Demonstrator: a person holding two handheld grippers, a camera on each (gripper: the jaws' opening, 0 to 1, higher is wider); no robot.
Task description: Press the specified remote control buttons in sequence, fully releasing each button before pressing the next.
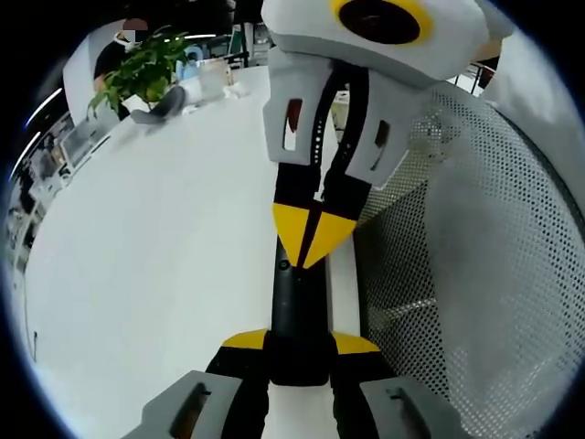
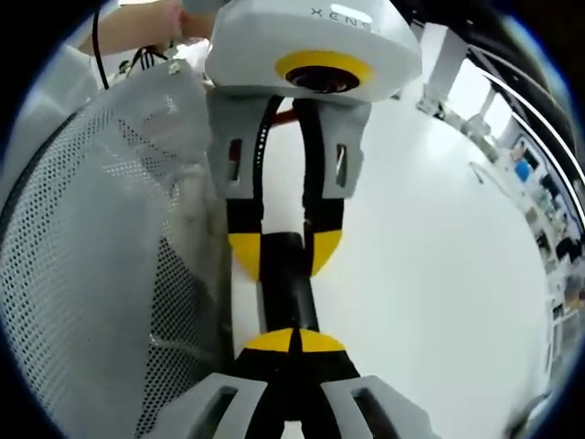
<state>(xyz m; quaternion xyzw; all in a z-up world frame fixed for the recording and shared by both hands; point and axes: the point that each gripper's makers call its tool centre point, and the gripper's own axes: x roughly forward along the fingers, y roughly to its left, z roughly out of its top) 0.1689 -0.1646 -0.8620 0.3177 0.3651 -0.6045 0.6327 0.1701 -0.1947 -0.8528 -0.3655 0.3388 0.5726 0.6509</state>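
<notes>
White tabletop carries a slim black remote point(image 1: 297, 306) at its edge, beside mesh point(image 1: 475, 274). The left gripper point(image 1: 299, 340) pinches one end; the right gripper point(image 2: 292, 340), pressed together, rests its tips on it. The remote looks rigid, light and slick: hold its long sides.

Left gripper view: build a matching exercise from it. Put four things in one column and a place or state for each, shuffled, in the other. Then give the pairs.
Things
1. left gripper
2. right gripper
3. plant
4. mesh screen

Places or states
A. green, at the far end of the white table
B. jaws closed tip to tip, over the remote
C. white and perforated, beside the remote
D. jaws astride the black remote, clamping it

Pairs: 1-D, 2-B, 3-A, 4-C
</notes>
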